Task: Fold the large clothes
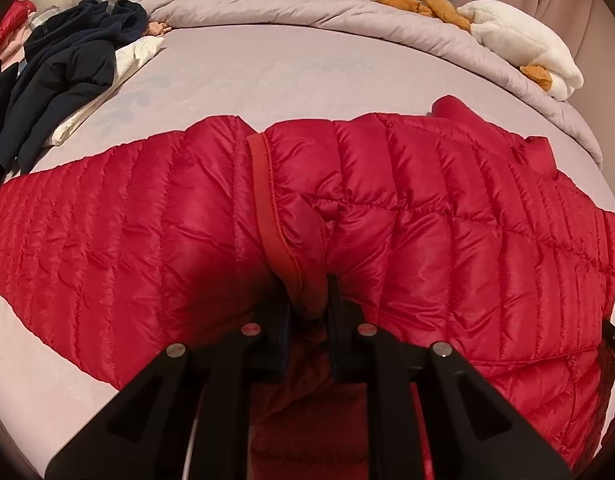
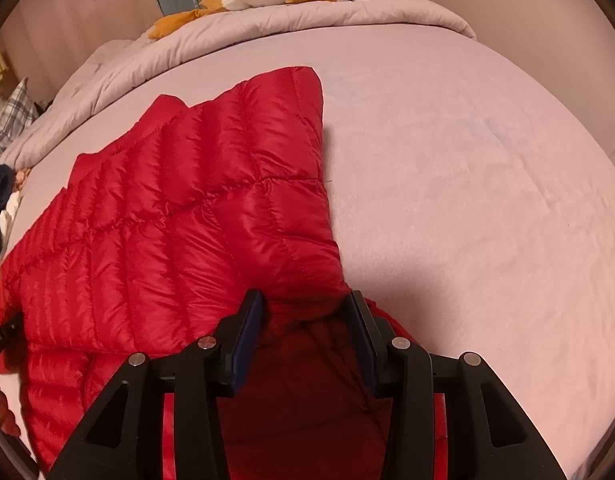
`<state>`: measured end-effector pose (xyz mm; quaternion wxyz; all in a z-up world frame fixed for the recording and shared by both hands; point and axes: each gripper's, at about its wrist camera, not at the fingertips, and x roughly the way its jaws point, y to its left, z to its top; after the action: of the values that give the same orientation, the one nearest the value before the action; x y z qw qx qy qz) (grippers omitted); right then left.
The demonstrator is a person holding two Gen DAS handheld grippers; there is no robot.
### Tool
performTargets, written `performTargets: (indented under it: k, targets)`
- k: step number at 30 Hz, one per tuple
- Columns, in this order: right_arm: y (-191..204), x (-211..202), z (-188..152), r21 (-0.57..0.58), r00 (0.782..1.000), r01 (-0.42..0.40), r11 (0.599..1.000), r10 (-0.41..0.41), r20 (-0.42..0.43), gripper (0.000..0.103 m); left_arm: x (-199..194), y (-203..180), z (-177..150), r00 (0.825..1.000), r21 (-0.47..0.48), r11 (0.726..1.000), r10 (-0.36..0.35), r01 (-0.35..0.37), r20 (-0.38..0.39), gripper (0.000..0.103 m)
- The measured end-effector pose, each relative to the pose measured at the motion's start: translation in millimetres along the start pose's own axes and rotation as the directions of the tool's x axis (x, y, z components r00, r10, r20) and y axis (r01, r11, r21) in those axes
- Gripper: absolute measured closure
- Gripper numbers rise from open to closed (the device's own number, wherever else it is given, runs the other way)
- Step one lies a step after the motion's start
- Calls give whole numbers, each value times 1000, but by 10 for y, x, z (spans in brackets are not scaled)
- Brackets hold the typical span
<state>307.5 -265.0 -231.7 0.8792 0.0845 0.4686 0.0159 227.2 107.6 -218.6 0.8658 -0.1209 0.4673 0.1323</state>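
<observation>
A red quilted puffer jacket [image 1: 387, 208] lies spread across the pinkish-grey bed sheet [image 1: 267, 76], and a flat red trim band [image 1: 267, 200] runs down its middle. My left gripper [image 1: 309, 292] is at the jacket's near edge. Its fingers stand close together, pinching a bunched fold just below the band. In the right wrist view the same jacket [image 2: 187, 208] stretches away to the left. My right gripper [image 2: 307, 300] is closed on a thick puffy fold at the jacket's near right corner. The fabric under both grippers is in shadow.
A heap of dark navy clothes [image 1: 67, 64] on a white garment [image 1: 139, 50] lies at the far left. A rumpled grey duvet [image 1: 307, 4] and a white plush toy [image 1: 523, 40] with orange feet line the far side. Bare sheet [image 2: 467, 200] spreads to the jacket's right.
</observation>
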Motion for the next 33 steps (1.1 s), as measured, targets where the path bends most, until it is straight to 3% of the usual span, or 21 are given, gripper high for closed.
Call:
performTargets:
  k: [6,9,11,13,15,17,19,23,26,29,33]
  targets:
    - [-19,30,1,20,1000,8,1000,-8,-6,60,-54,8,0,1000,-14,1000,3,-4,-20,82]
    - [-1,-36,-10,18,1000,19,1000,-19,0,60,-180,45,-25,1000,-32,999,-5,5,-22,74]
    - [3,-98,-40,19,1000,17,1000,-17,1,60,-285,60,-53,1000,-46,999,-15,14,-23,59]
    - [-25,-190,-55,27,1000,4,1000,-4,4,59,-455,82,-80,999,-57,998,-35,34,-7,52]
    - [-55,-267,-69,33,1000,-2,999,2,15,53,-672,105,-106,998,-64,997,-45,48,37,42]
    - [-71,-390,-95,34,999,-11,999,10,38,50,-845,117,-118,996,-70,996,-59,64,74,25]
    - [-70,-514,-117,30,998,-22,999,20,60,48,-1054,122,-128,991,-71,994,-79,88,110,18]
    - [6,-823,-118,5,990,-42,999,41,132,33,-1423,108,-129,978,-80,987,-123,137,168,9]
    - [70,-1072,-123,-21,979,-48,999,52,197,21,-1718,137,-150,959,-92,978,-162,188,234,1]
    - [117,-1322,-128,-54,962,-75,996,86,259,9,-1950,179,-202,936,-113,965,-197,238,291,0]
    - [203,-1597,-211,-111,938,-99,989,130,322,1,-2137,200,-305,913,-117,942,-266,314,311,0]
